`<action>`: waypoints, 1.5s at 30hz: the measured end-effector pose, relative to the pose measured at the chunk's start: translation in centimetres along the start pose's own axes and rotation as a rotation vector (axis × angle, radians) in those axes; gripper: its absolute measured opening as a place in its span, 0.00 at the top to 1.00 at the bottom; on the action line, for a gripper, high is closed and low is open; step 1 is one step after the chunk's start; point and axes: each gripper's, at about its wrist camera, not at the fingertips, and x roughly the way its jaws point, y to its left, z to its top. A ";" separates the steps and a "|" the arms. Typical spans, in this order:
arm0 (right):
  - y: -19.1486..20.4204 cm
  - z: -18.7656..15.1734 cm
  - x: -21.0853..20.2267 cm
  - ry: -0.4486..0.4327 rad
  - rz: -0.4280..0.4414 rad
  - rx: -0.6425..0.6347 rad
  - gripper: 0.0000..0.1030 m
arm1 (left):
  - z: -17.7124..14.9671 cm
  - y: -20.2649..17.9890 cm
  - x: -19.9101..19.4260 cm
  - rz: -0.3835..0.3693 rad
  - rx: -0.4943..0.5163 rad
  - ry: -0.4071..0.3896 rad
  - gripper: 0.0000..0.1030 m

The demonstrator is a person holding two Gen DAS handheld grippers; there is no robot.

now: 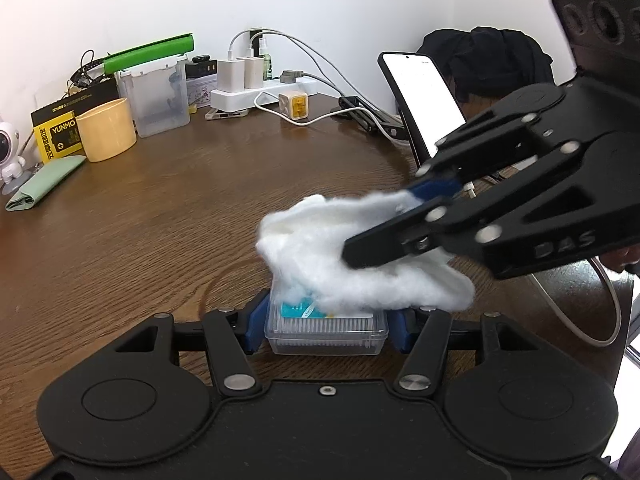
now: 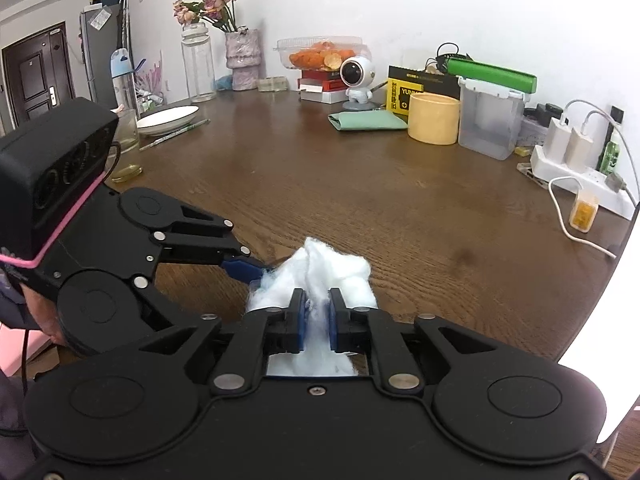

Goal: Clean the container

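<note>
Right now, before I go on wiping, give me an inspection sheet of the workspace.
Surface: brown wooden table, bare in the middle.
Job's things: small clear plastic container with something blue inside; white cotton wad lying over its top.
Clutter: yellow cup, clear lidded box, green cloth, astronaut figure, plate, glass, vase of flowers.
Grippers: left gripper clamps the container on both sides; right gripper pinches the cotton.
Cables: white power strip with chargers; white leads trail across the table.
Surroundings: white wall, propped phone, dark door.
</note>
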 end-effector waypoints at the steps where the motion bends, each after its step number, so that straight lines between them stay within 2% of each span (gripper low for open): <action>1: 0.0 0.0 -0.4 -0.010 -0.004 -0.008 0.85 | 0.0 0.1 0.0 -0.005 0.001 0.000 0.44; 5: -0.8 0.0 -1.2 -0.031 -0.024 -0.001 0.81 | 0.1 0.0 0.1 -0.019 0.014 0.002 0.45; 11: -0.9 0.1 0.7 0.015 0.045 -0.014 0.82 | 0.0 0.2 0.1 -0.036 0.024 0.001 0.45; 13: -1.2 0.1 0.5 0.016 0.024 0.004 0.86 | 0.0 0.2 0.1 -0.042 0.029 0.001 0.45; 14: -1.4 0.0 0.5 0.016 0.014 0.014 0.92 | 0.0 0.1 0.1 -0.047 0.033 0.001 0.45; 16: -1.5 -0.1 0.0 0.026 -0.007 0.034 0.93 | 0.0 0.0 0.1 -0.055 0.040 0.000 0.45; 20: 0.1 -0.3 0.1 0.034 0.122 0.032 0.94 | 0.0 -0.2 0.2 -0.069 0.051 0.000 0.44; 22: 0.2 -0.4 0.2 0.014 0.090 0.015 0.94 | 0.0 -0.3 0.2 -0.075 0.057 0.000 0.45; 25: -1.7 -0.7 -0.5 -0.003 -0.038 0.075 0.94 | -0.1 -0.4 0.3 -0.085 0.065 0.000 0.44; 26: -2.0 -0.9 -0.9 0.001 -0.041 0.085 0.94 | -0.1 -0.5 0.3 -0.089 0.068 0.000 0.44; 28: -2.1 -1.3 -1.4 0.015 -0.026 0.093 0.94 | -0.1 -0.5 0.3 -0.095 0.073 0.000 0.44; 31: -0.4 -1.2 -0.9 0.031 0.088 0.089 0.94 | -0.1 -0.7 0.4 -0.105 0.082 0.000 0.44; 32: 0.1 -1.1 -0.6 0.028 0.102 0.074 0.94 | -0.1 -0.7 0.4 -0.109 0.084 0.000 0.44; 34: 0.2 -0.8 -0.2 0.017 0.074 0.047 0.93 | -0.2 -1.4 0.3 -0.105 0.084 0.000 0.44; 38: -1.3 -0.9 -1.0 0.022 -0.039 0.055 0.93 | -0.3 -1.6 0.2 -0.110 0.086 -0.001 0.44; 43: -0.4 -1.2 -1.6 0.061 0.038 0.059 0.93 | -0.3 -1.8 0.3 -0.113 0.087 -0.003 0.44; 45: 0.4 -1.1 -1.0 0.051 0.055 0.049 0.93 | -0.2 -1.8 0.2 -0.113 0.085 -0.002 0.44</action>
